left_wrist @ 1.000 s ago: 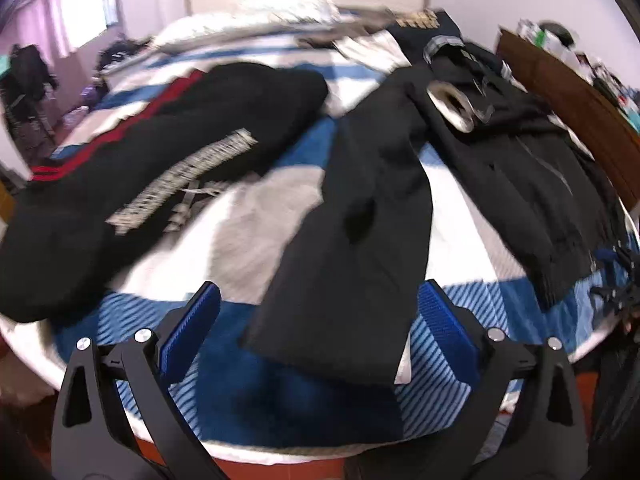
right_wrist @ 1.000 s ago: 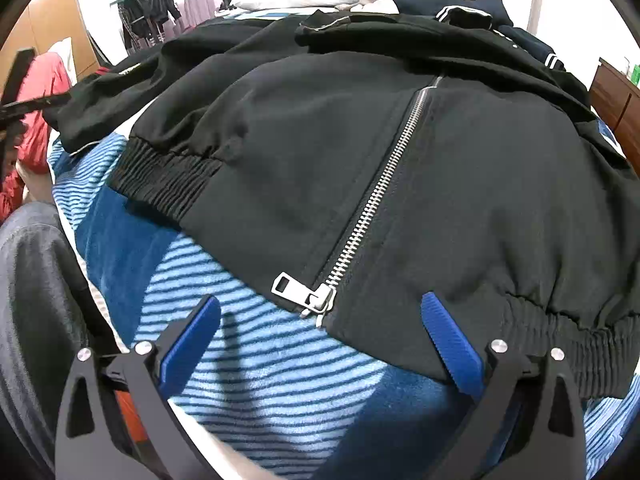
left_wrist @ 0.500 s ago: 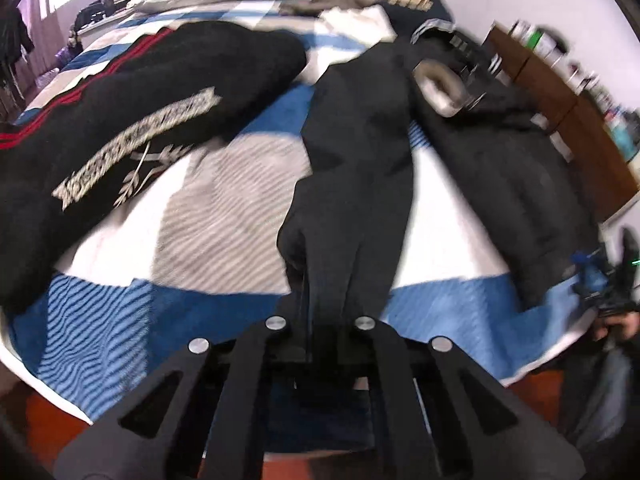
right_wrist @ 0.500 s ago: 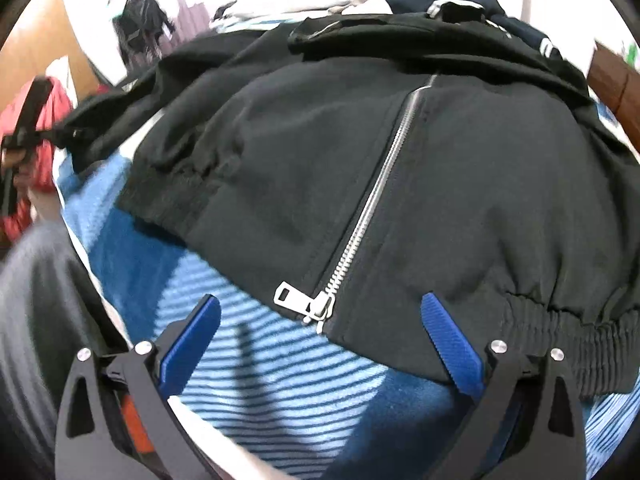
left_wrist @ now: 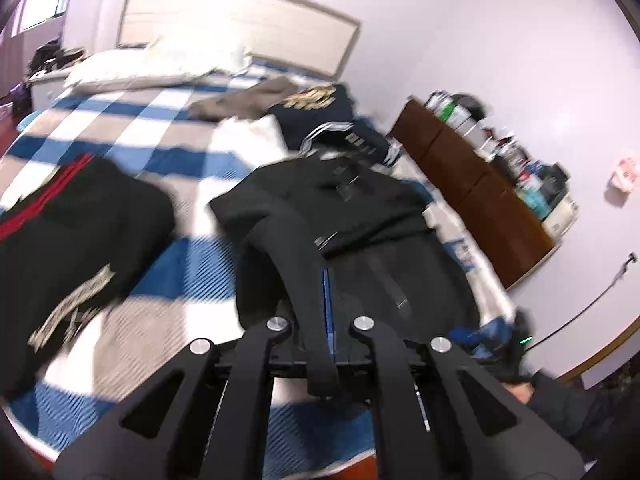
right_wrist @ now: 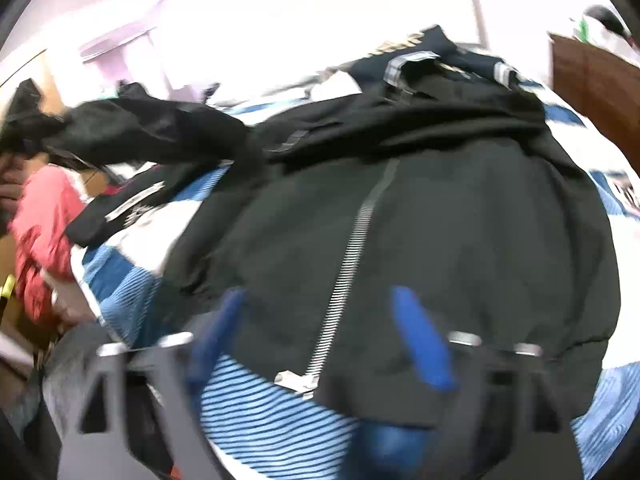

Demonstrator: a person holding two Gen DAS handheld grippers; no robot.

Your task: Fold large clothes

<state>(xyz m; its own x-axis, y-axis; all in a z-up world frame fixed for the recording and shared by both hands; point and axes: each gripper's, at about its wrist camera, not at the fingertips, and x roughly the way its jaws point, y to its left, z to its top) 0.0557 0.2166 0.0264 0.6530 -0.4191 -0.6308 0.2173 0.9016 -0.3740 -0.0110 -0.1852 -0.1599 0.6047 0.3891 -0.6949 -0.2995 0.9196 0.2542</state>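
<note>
Left wrist view. Left tongs [left_wrist: 326,336]: closed on the sleeve [left_wrist: 296,248] of the black jacket [left_wrist: 372,208]; the sleeve runs as one long band from the pinch up and away to the shoulder, lifted off the bed [left_wrist: 168,160].
Jacket: lies on the blue, white and grey checked bed, to the right of and beyond the left tongs, its body spread toward the dresser [left_wrist: 472,196]. Long axis of the sleeve: roughly along the tongs' line of sight, bending left at the shoulder.
Other items: black garment with red stripe [left_wrist: 76,224] at left, well apart from the jacket; navy garment [left_wrist: 320,116] and pillows [left_wrist: 160,64] near the headboard.

Right wrist view, blurred. Right tongs [right_wrist: 320,344]: open, fingers [right_wrist: 420,340] spread either side of the zip [right_wrist: 348,264], gripping nothing. They stand at the jacket's hem, zip pull [right_wrist: 296,380] just ahead between the fingers. The held sleeve stretches out to the left, raised above the bed.

Judgement: the left hand alone has the cloth; the sleeve wants carrying rightward across the front, toward the zip line. The right tongs are nearer the hem and could pin it.
</note>
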